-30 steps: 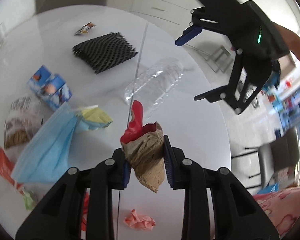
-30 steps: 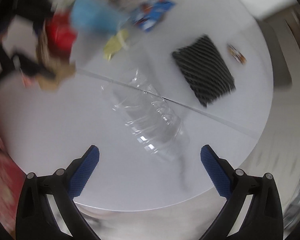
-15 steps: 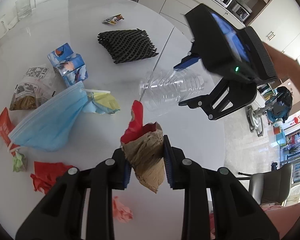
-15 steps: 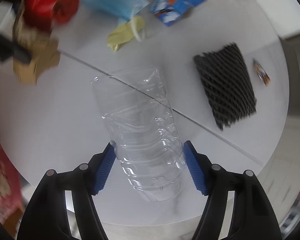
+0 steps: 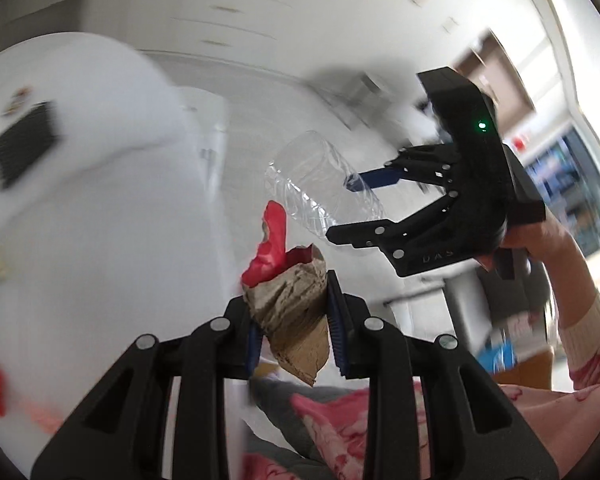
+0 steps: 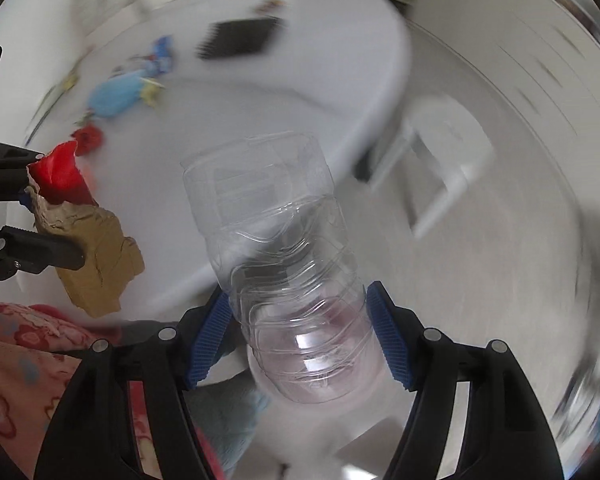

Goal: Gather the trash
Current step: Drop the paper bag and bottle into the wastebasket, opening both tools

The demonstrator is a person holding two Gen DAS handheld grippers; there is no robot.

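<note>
From the left wrist view, the left tongs (image 5: 294,320) stood narrow, their blue pads clamped on a crumpled brown paper bag (image 5: 290,312) with a red scrap (image 5: 272,240) poking out of its top toward twelve o'clock. The bag was pinched at its middle, which I judged kept the loose red piece trapped inside it. At two o'clock the right tongs (image 5: 351,208) gripped a clear plastic bottle (image 5: 319,184) near one end, held in the air off the edge of the white round surface (image 5: 80,140). A black mesh pad (image 5: 22,144) lay on that surface at nine o'clock. A pink sleeve (image 5: 587,332) showed at four o'clock.

From the right wrist view, the right tongs (image 6: 300,336) had just been closing and now pressed on the bottle (image 6: 276,240) with their pads on its ribbed waist, where I judged the grooves would stop it sliding. The bag (image 6: 96,252) and left tongs showed at nine o'clock. A blue mask (image 6: 116,92) and other blurred litter remained on the surface (image 6: 300,60) at eleven o'clock, so collecting seemed unfinished.
</note>
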